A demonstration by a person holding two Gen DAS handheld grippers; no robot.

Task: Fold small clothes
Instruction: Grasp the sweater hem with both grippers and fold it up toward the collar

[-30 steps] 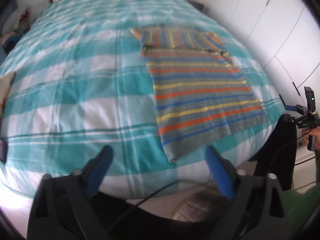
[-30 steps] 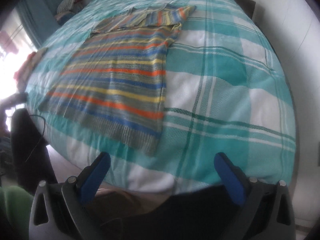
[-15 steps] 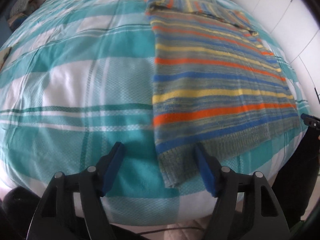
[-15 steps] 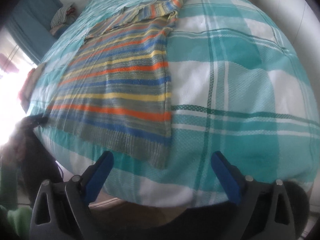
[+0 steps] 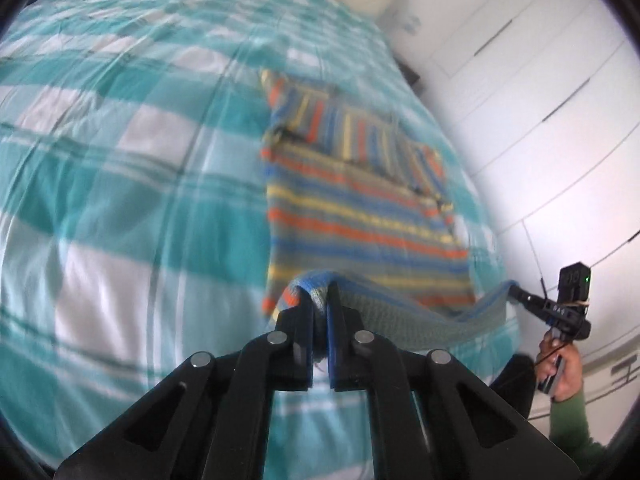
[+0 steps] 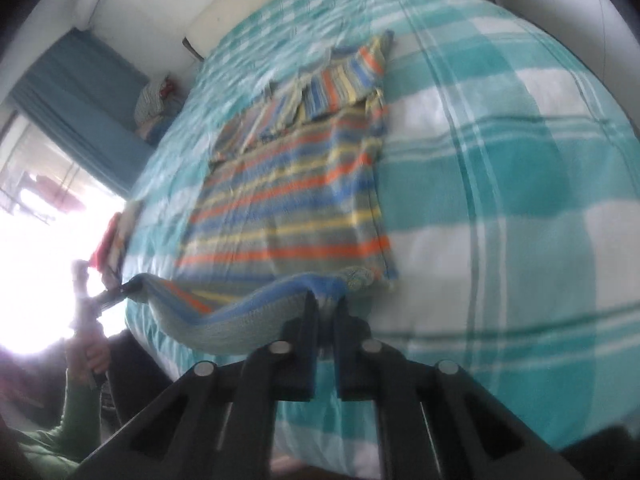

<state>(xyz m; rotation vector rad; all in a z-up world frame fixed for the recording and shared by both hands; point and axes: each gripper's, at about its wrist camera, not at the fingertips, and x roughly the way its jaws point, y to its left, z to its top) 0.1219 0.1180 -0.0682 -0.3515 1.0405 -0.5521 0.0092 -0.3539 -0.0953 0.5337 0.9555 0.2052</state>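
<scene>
I am in a home bedroom: a wide bed (image 5: pixel 120 200) under a teal and white checked cover fills my view. Right of the bed stand white wardrobe doors (image 5: pixel 540 92); left of it hangs a blue curtain (image 6: pixel 76 96) by a bright window (image 6: pixel 36 208).

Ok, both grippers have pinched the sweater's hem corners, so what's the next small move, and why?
Probably carry both corners forward together toward the collar end. The left gripper and right gripper are each shut on a corner of the striped sweater, the hem already lifted and sagging between them, while the rest lies flat on the checked bedspread with sleeves folded in. That would halve it.
</scene>
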